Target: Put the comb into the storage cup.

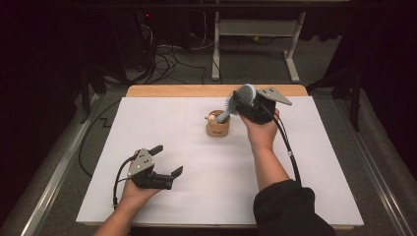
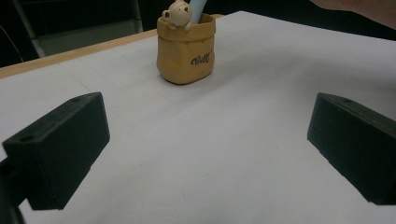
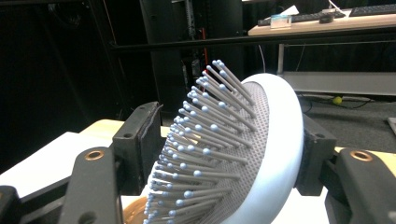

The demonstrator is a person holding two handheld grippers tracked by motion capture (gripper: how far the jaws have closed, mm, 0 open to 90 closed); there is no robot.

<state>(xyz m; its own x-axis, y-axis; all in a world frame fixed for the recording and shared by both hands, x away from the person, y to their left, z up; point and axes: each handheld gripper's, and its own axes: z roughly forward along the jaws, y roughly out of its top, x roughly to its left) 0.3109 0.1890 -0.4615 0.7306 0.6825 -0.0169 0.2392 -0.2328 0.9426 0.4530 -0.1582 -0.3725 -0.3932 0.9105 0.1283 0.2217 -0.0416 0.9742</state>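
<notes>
Hairbrush (image 1: 239, 102) in cup (image 1: 218, 129); right gripper (image 1: 246, 104) clamps it.

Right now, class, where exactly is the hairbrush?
In the high view the hairbrush sits right of centre, clamped in the right gripper, its handle dipping into the tan bear pot.

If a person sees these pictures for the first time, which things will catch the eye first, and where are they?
First comes the pale blue hairbrush with grey ball-tipped bristles, clamped by its head in the right gripper above the far middle of the white table. Its handle dips into the small tan bag-shaped pot with a bear figure below. Near the front left, the left gripper rests wide open.
</notes>
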